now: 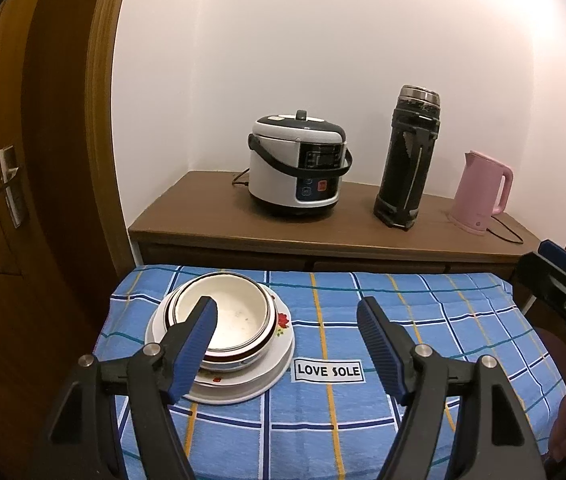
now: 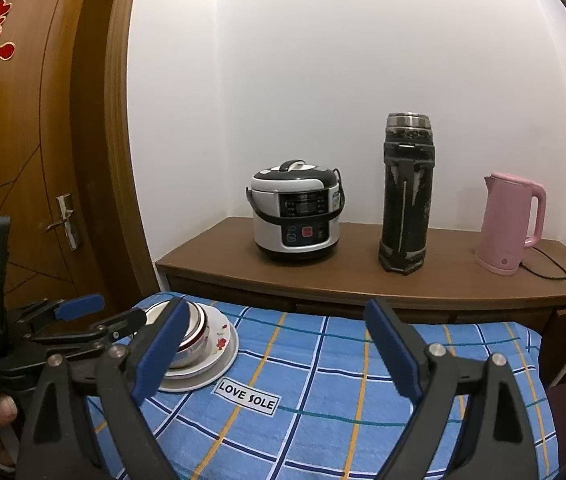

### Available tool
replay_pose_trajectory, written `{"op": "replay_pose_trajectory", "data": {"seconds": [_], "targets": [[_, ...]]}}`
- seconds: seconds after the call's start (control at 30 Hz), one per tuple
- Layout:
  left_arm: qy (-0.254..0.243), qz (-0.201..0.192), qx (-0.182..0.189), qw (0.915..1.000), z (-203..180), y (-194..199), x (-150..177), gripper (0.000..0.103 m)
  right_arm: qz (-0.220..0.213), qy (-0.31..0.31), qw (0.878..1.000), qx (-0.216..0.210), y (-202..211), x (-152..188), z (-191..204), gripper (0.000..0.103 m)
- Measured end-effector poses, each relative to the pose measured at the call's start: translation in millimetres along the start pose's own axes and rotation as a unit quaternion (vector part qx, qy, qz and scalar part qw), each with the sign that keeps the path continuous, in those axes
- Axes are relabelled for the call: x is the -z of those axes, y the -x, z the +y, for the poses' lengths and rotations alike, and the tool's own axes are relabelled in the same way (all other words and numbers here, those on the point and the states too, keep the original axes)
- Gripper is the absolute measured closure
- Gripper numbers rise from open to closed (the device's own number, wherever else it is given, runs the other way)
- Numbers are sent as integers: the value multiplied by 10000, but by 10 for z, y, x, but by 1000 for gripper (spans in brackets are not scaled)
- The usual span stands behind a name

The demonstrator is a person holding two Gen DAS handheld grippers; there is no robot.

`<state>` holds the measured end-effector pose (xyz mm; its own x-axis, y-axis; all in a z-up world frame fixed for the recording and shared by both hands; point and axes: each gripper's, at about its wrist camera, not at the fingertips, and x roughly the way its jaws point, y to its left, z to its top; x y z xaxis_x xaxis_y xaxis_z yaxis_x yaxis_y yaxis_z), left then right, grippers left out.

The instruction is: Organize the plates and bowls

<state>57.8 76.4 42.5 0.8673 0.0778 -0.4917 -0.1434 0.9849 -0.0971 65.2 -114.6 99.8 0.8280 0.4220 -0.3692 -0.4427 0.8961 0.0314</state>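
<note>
The bowls (image 1: 225,320) were seen nested on a stack of plates (image 1: 243,384) at the left part of the table (image 1: 443,320), which was covered with a checked cloth. The left gripper (image 1: 287,332) was held spread wide and empty, its left finger drawn across the bowls in view, though contact could not be told. The right gripper (image 2: 277,344) was likewise spread, with nothing between its fingers, well to the right of the stack. The stack seemed already gathered. It was judged that a careless sweep of the left finger could tip the upper bowl or slide the stack on the loose cloth toward the table's near edge.
</note>
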Motion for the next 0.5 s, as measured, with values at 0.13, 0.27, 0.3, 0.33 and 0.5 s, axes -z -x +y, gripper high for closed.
{"op": "replay_pose_trajectory", "data": {"seconds": [0.13,0.27,0.3,0.33,0.5], "targets": [[-26,-12,20,10000,-35,20,-5,28,-30,-30,10000,28,60,1,-39,12],[-77,-25,35,10000,-83,41,2,28,-60,-53,9999,66,115,4,-72,12],[-86,-28,41,10000,-92,50,5,28,-68,-53,9999,70,123,3,-76,12],[-99,-33,54,9999,-102,55,5,28,-73,-56,9999,74,135,1,-82,12],[-164,-65,48,9998,-147,81,3,28,-107,-77,9999,99,180,2,-107,11]]}}
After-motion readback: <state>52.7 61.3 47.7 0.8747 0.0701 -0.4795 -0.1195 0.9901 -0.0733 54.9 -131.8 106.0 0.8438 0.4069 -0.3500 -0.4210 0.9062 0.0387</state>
